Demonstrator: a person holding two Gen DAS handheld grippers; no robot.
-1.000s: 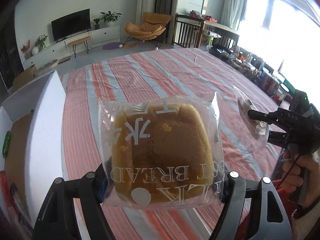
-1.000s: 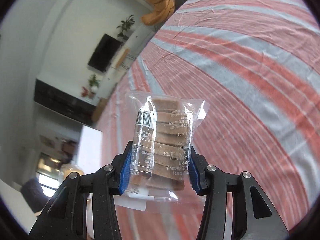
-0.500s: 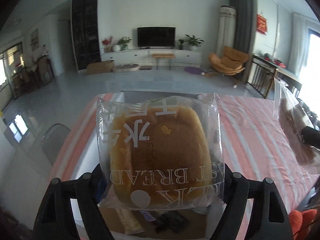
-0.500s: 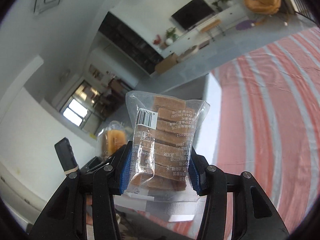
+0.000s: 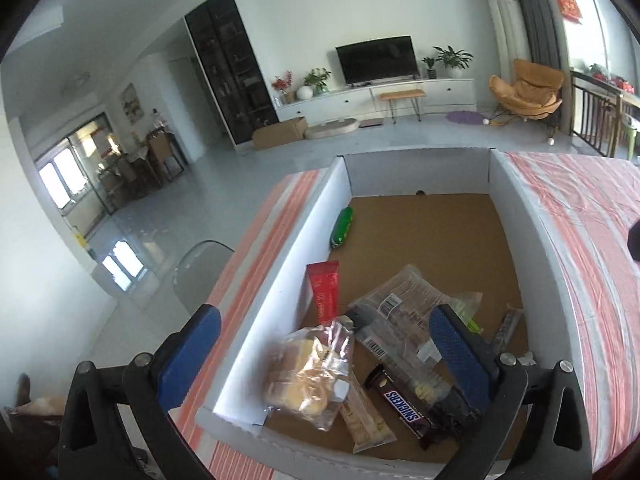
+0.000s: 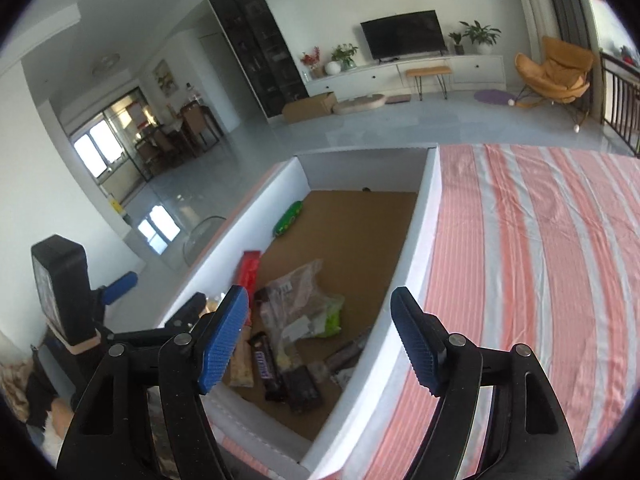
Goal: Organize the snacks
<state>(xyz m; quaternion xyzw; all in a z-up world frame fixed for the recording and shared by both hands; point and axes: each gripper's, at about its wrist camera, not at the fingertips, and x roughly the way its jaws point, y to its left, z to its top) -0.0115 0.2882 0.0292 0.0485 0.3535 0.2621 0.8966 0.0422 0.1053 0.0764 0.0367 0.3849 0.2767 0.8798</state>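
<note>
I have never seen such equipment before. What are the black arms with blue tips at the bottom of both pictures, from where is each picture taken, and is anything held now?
They are hand-held grippers: a person carries one in each hand, and each has two black fingers with blue pads. A wide-angle camera on each looks forward along its fingers, so one picture comes from the left gripper and the other from the right gripper.

Both look down into a white box with a brown floor, standing on a striped cloth. Inside lie snacks: a Snickers bar, a red packet, a green packet and a clear biscuit bag.

Nothing is held. Both grippers' jaws are opening; the wrapped bread shows blurred below the left one, inside the box.
</note>
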